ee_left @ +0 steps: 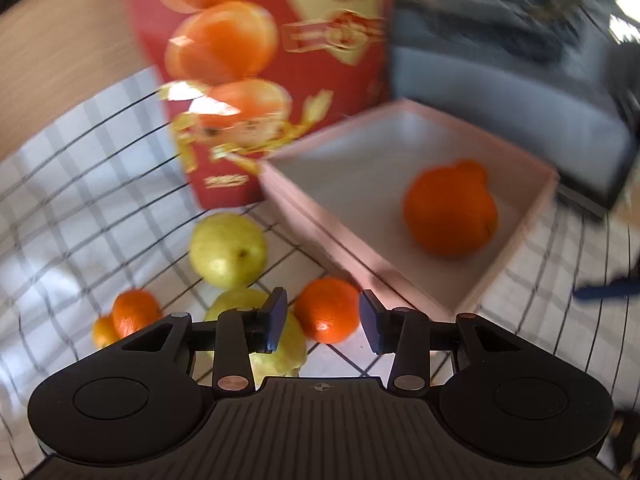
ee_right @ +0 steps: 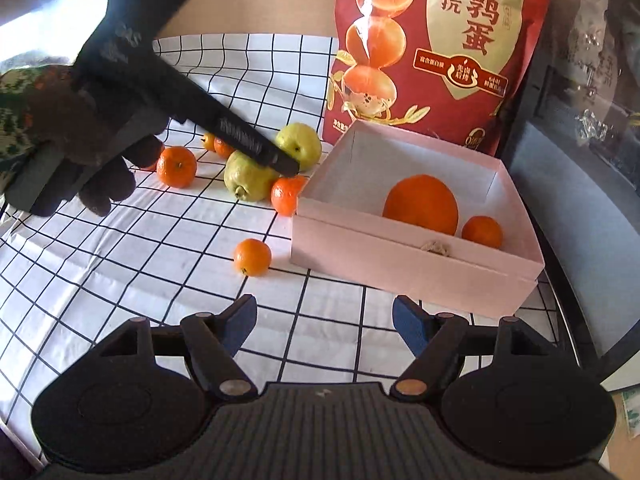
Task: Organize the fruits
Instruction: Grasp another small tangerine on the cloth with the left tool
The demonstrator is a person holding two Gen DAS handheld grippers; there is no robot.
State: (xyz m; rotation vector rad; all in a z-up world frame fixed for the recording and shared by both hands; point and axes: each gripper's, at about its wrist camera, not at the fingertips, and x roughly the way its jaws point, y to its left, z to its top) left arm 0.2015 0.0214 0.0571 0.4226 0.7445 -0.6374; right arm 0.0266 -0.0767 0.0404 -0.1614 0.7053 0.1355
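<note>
On a worktop spread with a black-gridded white cloth (ee_right: pixel 120 264), a pale pink box (ee_right: pixel 400 268) sits open before a tall red pouch (ee_right: pixel 436 52) printed with halved eggs. Inside the box lie a large orange (ee_right: pixel 422 204) and, just beside it, a smaller mandarin (ee_right: pixel 482 231). Outside, two yellow-green guavas (ee_right: pixel 248 178) rest touching each other near the box's left corner, with a mandarin (ee_right: pixel 287 195) wedged between the nearer guava and the box wall. Another mandarin (ee_right: pixel 252 257) lies alone on the cloth in front, and one more (ee_right: pixel 176 166) sits to the left, with two smaller orange fruits (ee_right: pixel 218 144) behind it. The left gripper (ee_left: pixel 323 322), held by a dark-gloved hand (ee_right: pixel 86 152), hovers tilted downward above the guavas and the wedged mandarin, its blue-padded jaws apart and closing on nothing. The right gripper (ee_right: pixel 324 326) hangs over bare cloth near the box's front wall, its jaws likewise spread wide and empty. The left wrist view is motion-blurred, softening the pouch and the box rim.
</note>
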